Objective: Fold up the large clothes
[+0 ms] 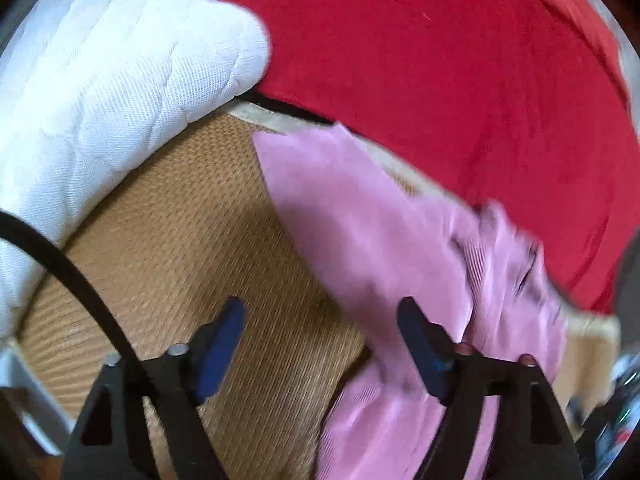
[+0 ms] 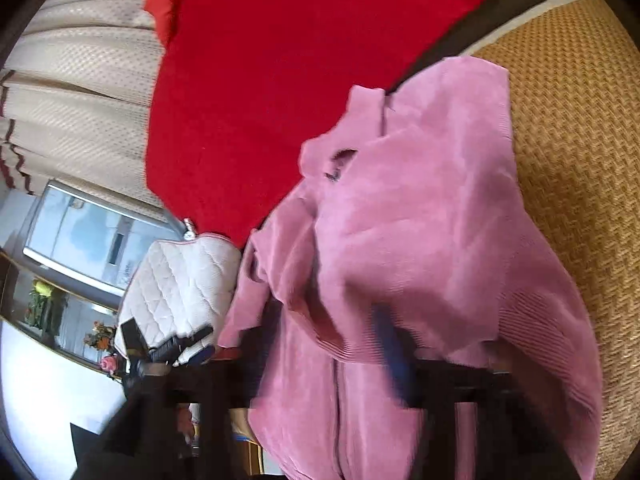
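Note:
A pink ribbed-knit garment [image 1: 380, 216] lies rumpled on a woven tan mat [image 1: 180, 220], its far edge near a red cloth [image 1: 440, 60]. My left gripper [image 1: 320, 320] is open and empty just above the mat, its right finger beside the pink cloth. In the right wrist view the pink garment [image 2: 420, 220] hangs bunched over my right gripper [image 2: 392, 352], which is mostly hidden by the cloth; one blue finger pad [image 2: 394, 344] shows through a fold. The left gripper also shows in the right wrist view [image 2: 180, 346] at lower left.
A white quilted cushion [image 1: 100, 100] lies at the mat's left, also in the right wrist view [image 2: 176, 280]. The red cloth [image 2: 260, 80] covers the far side. Beige curtains [image 2: 80, 80], a window and a flower shelf stand at the left. A black cable [image 1: 60, 264] crosses the cushion.

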Demonstrator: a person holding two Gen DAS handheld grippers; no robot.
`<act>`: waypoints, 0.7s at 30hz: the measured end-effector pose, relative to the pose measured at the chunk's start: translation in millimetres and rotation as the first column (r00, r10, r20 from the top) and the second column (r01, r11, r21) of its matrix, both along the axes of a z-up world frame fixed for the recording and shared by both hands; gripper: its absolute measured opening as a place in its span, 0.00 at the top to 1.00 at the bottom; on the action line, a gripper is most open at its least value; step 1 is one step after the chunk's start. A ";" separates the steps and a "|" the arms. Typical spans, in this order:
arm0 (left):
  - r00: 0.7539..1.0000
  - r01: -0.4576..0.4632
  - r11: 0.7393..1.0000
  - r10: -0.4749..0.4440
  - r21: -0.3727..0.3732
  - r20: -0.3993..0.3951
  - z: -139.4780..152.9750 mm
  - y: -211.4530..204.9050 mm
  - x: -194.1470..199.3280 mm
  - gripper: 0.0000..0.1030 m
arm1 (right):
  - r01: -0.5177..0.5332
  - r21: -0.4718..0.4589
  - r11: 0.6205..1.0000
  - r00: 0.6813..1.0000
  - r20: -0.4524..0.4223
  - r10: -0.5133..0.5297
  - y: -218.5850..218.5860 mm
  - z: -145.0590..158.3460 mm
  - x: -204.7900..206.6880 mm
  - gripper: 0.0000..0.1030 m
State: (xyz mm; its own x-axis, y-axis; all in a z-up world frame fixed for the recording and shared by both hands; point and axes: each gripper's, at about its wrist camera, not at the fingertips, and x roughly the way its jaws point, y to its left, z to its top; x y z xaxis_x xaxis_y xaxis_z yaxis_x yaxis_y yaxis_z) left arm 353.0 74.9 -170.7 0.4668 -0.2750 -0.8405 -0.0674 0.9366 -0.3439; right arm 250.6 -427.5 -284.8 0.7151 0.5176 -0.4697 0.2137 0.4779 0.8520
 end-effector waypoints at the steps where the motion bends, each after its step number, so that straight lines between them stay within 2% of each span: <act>1: 0.999 -0.014 0.998 0.012 -0.064 -0.033 -8.2 4.6 10.0 0.19 | 0.007 0.008 1.000 1.000 0.014 -0.007 1.8 0.5 1.0 0.30; 3: 0.992 -0.061 0.980 0.039 -0.189 -0.119 -31.1 11.3 30.9 0.19 | 0.001 -0.005 1.000 1.000 0.031 0.000 5.7 1.3 4.3 0.30; 4: 0.989 -0.088 0.968 0.057 -0.235 -0.136 -38.0 15.2 37.1 0.19 | 0.000 -0.026 1.000 0.999 0.038 0.001 8.3 1.6 5.8 0.30; 6: 0.985 -0.139 0.938 0.099 -0.317 -0.139 -48.9 22.6 47.2 0.19 | -0.006 -0.048 0.999 0.998 0.059 0.009 16.1 3.0 9.6 0.30; 9: 0.988 -0.142 0.914 0.109 -0.380 -0.106 -57.9 27.7 57.1 0.20 | -0.028 -0.093 0.995 0.994 0.099 0.038 24.7 7.6 13.9 0.30; 11: 0.991 -0.136 0.906 0.115 -0.402 -0.075 -60.7 29.7 57.7 0.25 | -0.060 -0.101 0.993 0.988 0.137 0.073 31.1 10.1 18.9 0.30; 13: 0.991 -0.130 0.901 0.105 -0.414 -0.083 -65.7 23.5 68.8 0.43 | -0.087 -0.129 0.988 0.985 0.135 0.105 39.3 11.1 29.5 0.31; 17: 0.993 -0.116 0.888 0.106 -0.446 -0.047 -63.6 17.7 83.8 0.46 | -0.113 -0.161 0.980 0.988 0.084 0.127 53.0 6.3 61.6 0.31; 19: 0.994 -0.106 0.876 0.098 -0.470 -0.042 -64.5 15.7 88.0 0.68 | -0.112 -0.176 0.978 0.990 0.071 0.126 54.9 6.2 84.9 0.31; 21: 0.995 -0.098 0.875 0.095 -0.475 -0.031 -65.1 15.4 98.1 0.83 | -0.108 -0.185 0.977 0.991 0.059 0.120 55.6 7.7 103.7 0.31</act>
State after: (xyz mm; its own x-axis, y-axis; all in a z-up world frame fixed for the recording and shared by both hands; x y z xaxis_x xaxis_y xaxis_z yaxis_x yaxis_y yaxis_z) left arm 451.1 90.2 -235.8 0.5066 -0.5957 -0.6233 -0.1529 0.6494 -0.7449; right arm 354.3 -371.9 -277.0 0.6905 0.5087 -0.5142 0.0922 0.6432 0.7601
